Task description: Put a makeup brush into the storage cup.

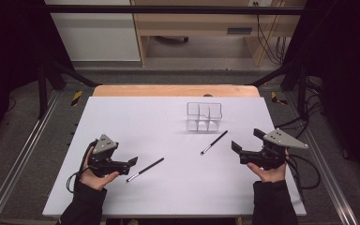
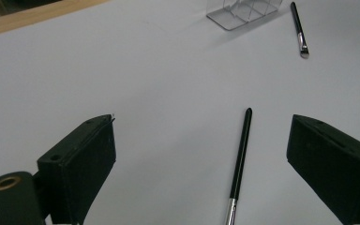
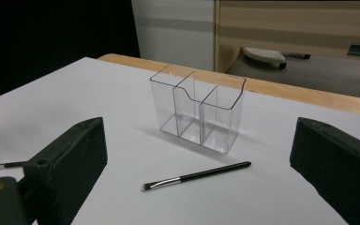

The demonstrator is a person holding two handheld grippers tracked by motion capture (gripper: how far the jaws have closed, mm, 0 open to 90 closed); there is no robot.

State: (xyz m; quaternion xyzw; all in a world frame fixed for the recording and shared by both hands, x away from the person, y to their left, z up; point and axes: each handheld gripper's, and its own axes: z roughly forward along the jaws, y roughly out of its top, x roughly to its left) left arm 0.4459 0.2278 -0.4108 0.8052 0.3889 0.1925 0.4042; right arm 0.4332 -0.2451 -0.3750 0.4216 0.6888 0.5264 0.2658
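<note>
Black left tongs (image 1: pixel 132 161) and right tongs (image 1: pixel 236 146) gape open near two brushes (image 1: pixel 145 169) on the table (image 1: pixel 136 112)

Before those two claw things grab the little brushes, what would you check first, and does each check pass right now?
1. Left gripper open: ok, jaws wide apart.
2. Near brush lies between the left gripper's jaws: ok, though nearer one jaw.
3. Right gripper open: ok.
4. Far brush lies flat ahead of the right gripper, free of the clear organizer: ok.
5. Organizer upright, its compartments empty: ok.
6. Height of the jaws above the white table: cannot tell.
</note>
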